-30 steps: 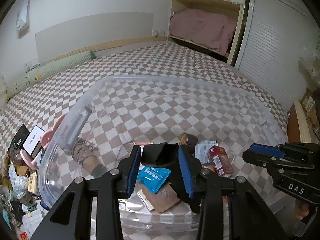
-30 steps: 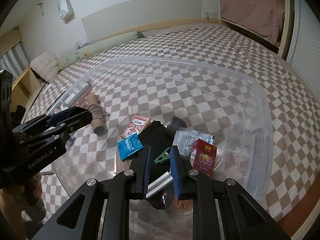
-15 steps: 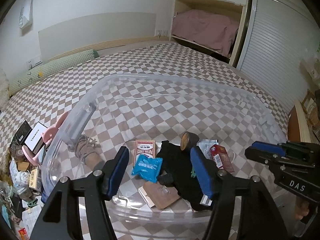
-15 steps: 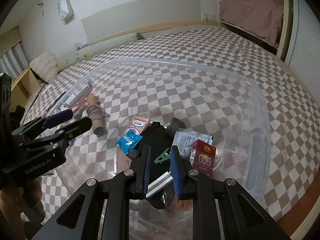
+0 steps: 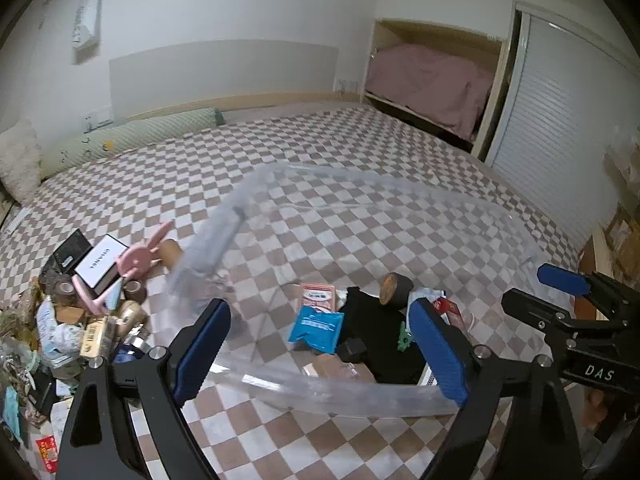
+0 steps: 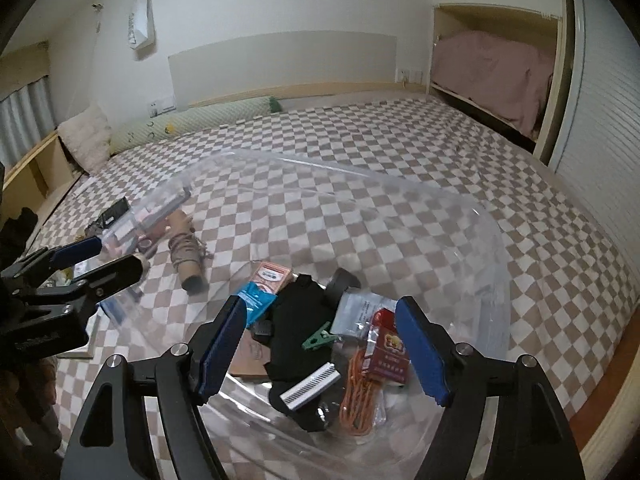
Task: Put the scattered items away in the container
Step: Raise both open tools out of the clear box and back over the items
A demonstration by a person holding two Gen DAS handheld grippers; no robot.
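A clear plastic tub (image 5: 360,394) (image 6: 498,264) sits on the checkered bed. It holds a black cloth (image 6: 298,320), a blue packet (image 5: 318,328), a red box (image 6: 390,354), a green clip (image 6: 320,338), a white comb (image 6: 310,386), an orange cord (image 6: 358,392) and a tape roll (image 5: 394,288). My left gripper (image 5: 320,348) is open and empty above the tub's near rim. My right gripper (image 6: 322,350) is open and empty over the tub's contents. A heap of scattered items (image 5: 76,316) lies left of the tub.
A white box (image 5: 100,266), a pink hanger (image 5: 136,256) and tape rolls (image 5: 134,290) lie in the left heap. A cardboard tube wrapped in twine (image 6: 186,254) lies beside the tub. A green bolster (image 5: 152,134) lies at the headboard. A wooden edge (image 6: 612,392) borders the bed on the right.
My right gripper opened and let the white comb fall into the tub. My left gripper let go of the black cloth, opened wide and pulled back toward the left.
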